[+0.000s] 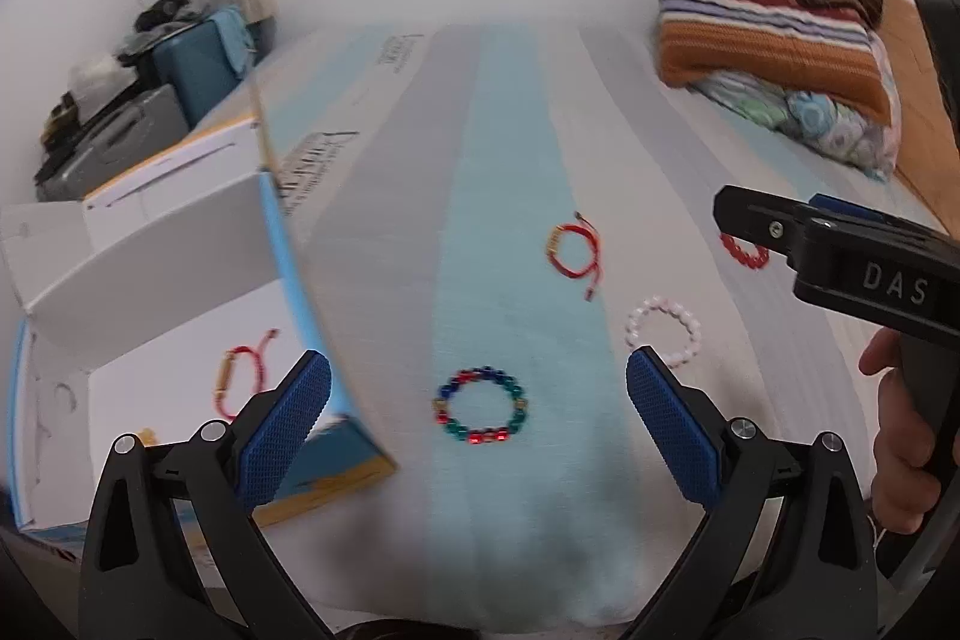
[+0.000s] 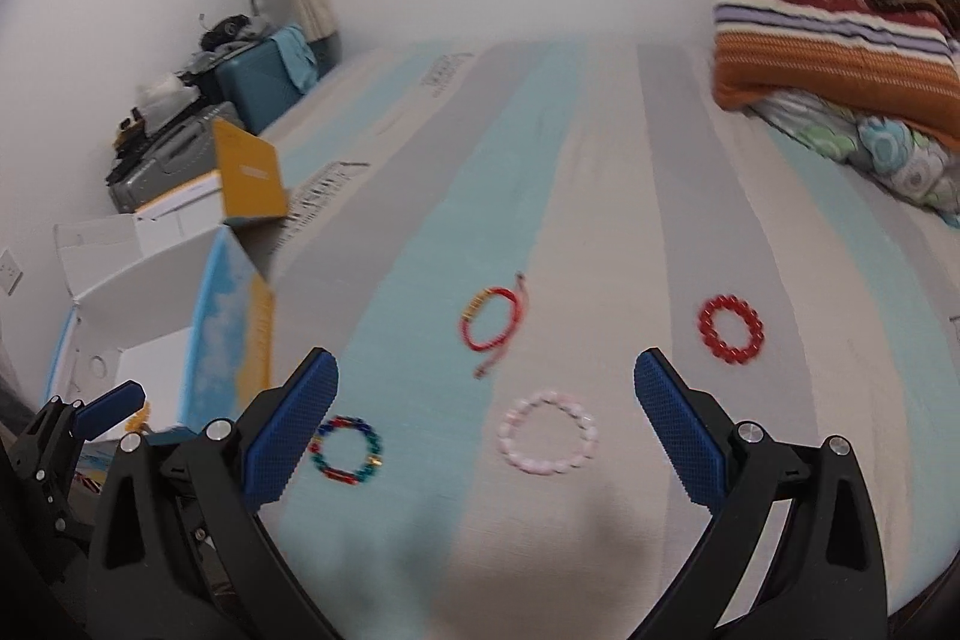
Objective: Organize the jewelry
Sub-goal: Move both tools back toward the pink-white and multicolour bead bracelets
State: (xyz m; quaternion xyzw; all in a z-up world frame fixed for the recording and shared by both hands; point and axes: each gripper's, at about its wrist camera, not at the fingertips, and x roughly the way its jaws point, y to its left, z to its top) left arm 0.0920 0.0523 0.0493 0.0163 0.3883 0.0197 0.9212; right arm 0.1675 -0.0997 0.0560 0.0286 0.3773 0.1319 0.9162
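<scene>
Several bracelets lie on a striped bedsheet [image 1: 498, 130]. A multicolour bead bracelet [image 1: 480, 437] sits just beyond my left gripper [image 1: 479, 358], which is open and holds nothing. Farther off are a red cord bracelet [image 1: 567, 268], a pink bead bracelet [image 1: 636, 322] and a red bead bracelet [image 1: 747, 259], the last partly hidden by the other gripper. At the left, an open white box [image 1: 180, 250] holds another red cord bracelet [image 1: 227, 376]. My right gripper [image 2: 486, 358] is open and empty above the pink bead bracelet [image 2: 510, 436], with the red bead bracelet [image 2: 708, 322] to its right.
Folded blankets and pillows [image 1: 768, 34] are piled at the far right of the bed. A teal suitcase [image 1: 198, 64] and clutter fill the left corner beside the wall. A hand [image 1: 900, 460] grips the right tool's handle at the right edge.
</scene>
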